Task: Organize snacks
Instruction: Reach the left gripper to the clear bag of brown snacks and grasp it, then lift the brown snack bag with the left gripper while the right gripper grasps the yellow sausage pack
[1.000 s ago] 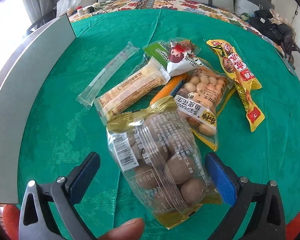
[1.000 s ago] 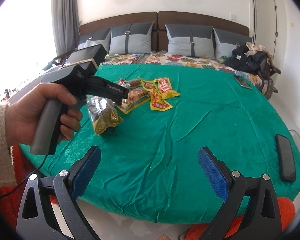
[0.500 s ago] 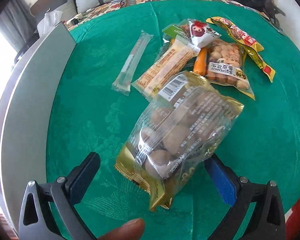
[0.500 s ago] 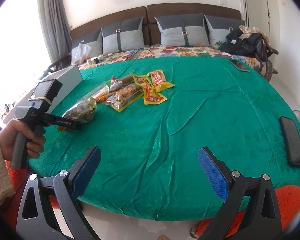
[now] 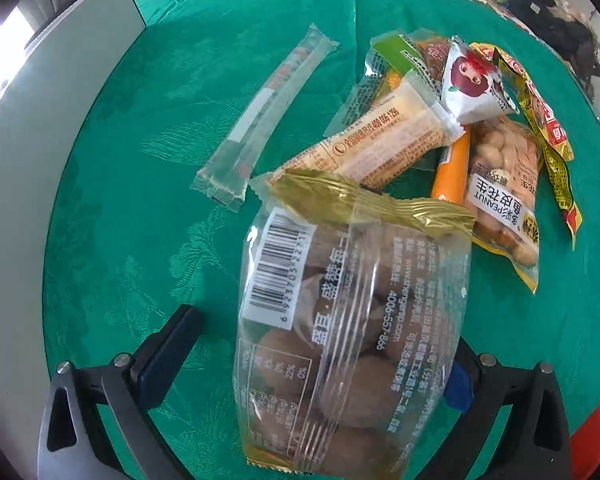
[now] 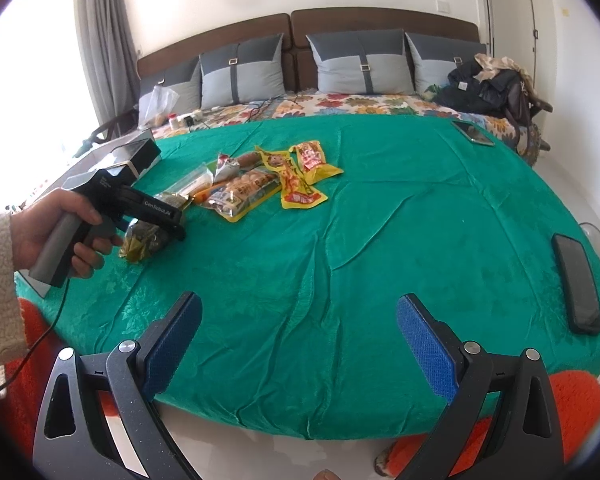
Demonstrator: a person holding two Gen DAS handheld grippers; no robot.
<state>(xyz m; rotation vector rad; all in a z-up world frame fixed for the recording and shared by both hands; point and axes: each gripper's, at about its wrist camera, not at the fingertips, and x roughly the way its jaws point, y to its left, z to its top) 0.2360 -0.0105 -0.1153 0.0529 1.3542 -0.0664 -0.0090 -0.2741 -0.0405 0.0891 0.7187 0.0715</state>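
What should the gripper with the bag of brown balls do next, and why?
Probably close the left gripper on the clear bag of brown balls, then carry it away from the snack pile. Its fingers look spread at the bag's sides, and the gold top edge overlaps the pile. The right gripper is open and holds nothing.

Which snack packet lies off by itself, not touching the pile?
The long clear stick packet, lying diagonally on the green cloth left of the heap; every other packet overlaps a neighbour.
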